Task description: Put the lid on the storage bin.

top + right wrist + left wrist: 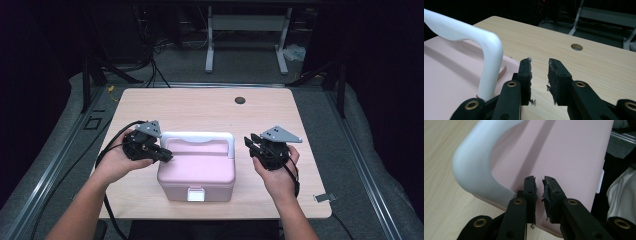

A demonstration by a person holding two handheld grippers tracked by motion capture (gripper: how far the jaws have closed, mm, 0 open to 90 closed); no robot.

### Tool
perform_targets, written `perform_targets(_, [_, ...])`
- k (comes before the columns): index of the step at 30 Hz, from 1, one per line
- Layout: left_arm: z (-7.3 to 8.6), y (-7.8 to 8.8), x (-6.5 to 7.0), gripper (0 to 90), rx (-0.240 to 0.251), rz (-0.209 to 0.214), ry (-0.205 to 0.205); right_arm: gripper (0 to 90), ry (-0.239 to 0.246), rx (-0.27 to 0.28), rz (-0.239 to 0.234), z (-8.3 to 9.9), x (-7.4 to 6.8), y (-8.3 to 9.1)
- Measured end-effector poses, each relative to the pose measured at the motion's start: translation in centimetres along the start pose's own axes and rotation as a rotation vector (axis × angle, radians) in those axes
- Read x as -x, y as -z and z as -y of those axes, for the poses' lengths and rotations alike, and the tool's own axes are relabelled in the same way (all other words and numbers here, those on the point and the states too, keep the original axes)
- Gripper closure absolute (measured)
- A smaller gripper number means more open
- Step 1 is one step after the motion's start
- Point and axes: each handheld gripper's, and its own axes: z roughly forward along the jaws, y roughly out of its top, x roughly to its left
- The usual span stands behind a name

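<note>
- A pink box [196, 170] with a white handle [200, 138] is seen standing near the front edge of the wooden table [210, 107], between the two hands; its lid is down and a white latch [195, 194] is seen on the front wall.
- The left gripper [167, 156] is held over the left edge of the lid, just beside the handle's left corner. In the left gripper view its jaws are parted by a narrow gap, and nothing is gripped between the pads [532, 192].
- The right gripper [250, 144] is held just to the right of the box, near the handle's right corner [492, 47]. Its jaws are likewise slightly parted and empty, with bare table seen between them.
- The step in hand is judged to be the approach to the box: both grippers are brought alongside, and no hold is yet taken.
- For the next move, wider jaws are likely required before the handle or the latch can be taken.
- A level, centred closing on the handle is advised, since the smooth plastic may slip.
</note>
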Motion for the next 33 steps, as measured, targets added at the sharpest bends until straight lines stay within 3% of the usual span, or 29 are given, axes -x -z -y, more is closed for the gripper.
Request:
perform_targets(4, [0.3,-0.2,0.3,77.9,0.046,0.007,0.008,71.4,0.002,-0.003,-0.002,0.4,0.2,0.1])
perform_targets(11, [0.5,-0.4,1.2,69.2,0.060,-0.016,-0.026,69.9,-0.005,-0.003,-0.006,1.0,0.4,0.0])
perform_targets(15, [0.6,-0.5,1.5,63.0,0.079,-0.024,-0.024,67.9,0.002,-0.003,-0.015,1.1,0.4,-0.1])
perform_targets(18, [0.9,-0.9,1.6,51.3,0.118,-0.029,-0.008,65.3,0.013,-0.002,-0.025,1.2,0.2,-0.2])
perform_targets(22, [1.1,-1.0,1.7,42.7,0.131,-0.040,0.002,59.1,0.026,0.009,-0.031,1.2,0.0,-0.3])
perform_targets(28, [1.8,0.1,1.5,39.5,0.154,-0.050,0.036,50.7,0.039,0.017,-0.032,1.1,0.1,-0.4])
perform_targets(33, [3.1,1.5,0.4,36.9,0.164,-0.099,0.094,44.7,0.077,0.004,-0.011,1.2,0.6,-0.3])
